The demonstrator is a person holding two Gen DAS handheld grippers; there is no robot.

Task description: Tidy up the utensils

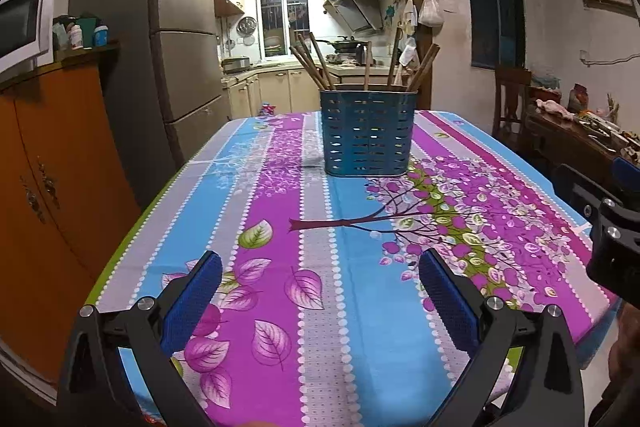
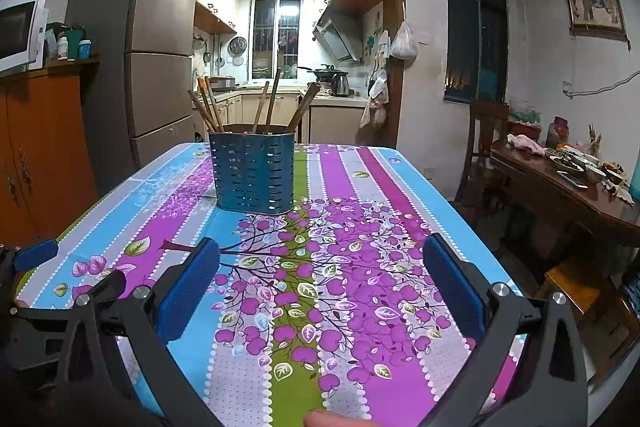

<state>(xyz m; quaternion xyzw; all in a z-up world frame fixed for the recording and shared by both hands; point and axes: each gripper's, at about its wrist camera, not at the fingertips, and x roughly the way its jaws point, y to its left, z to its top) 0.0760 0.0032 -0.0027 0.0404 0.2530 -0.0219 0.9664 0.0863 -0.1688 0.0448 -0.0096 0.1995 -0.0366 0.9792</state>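
A blue perforated utensil holder (image 1: 367,133) stands on the flowered tablecloth (image 1: 280,227) toward the far end of the table. Several brown chopsticks (image 1: 316,63) stand upright in it, leaning left and right. It also shows in the right wrist view (image 2: 253,173) with its chopsticks (image 2: 208,105). My left gripper (image 1: 320,267) is open and empty, low over the near part of the table, well short of the holder. My right gripper (image 2: 320,251) is open and empty, beside the left one, which shows at the left edge (image 2: 36,253).
An orange cabinet (image 1: 48,187) and a grey fridge (image 1: 180,39) stand left of the table. A dark wooden side table (image 2: 560,187) with dishes and a chair (image 2: 484,131) stand at the right. The kitchen doorway lies behind the table's far edge.
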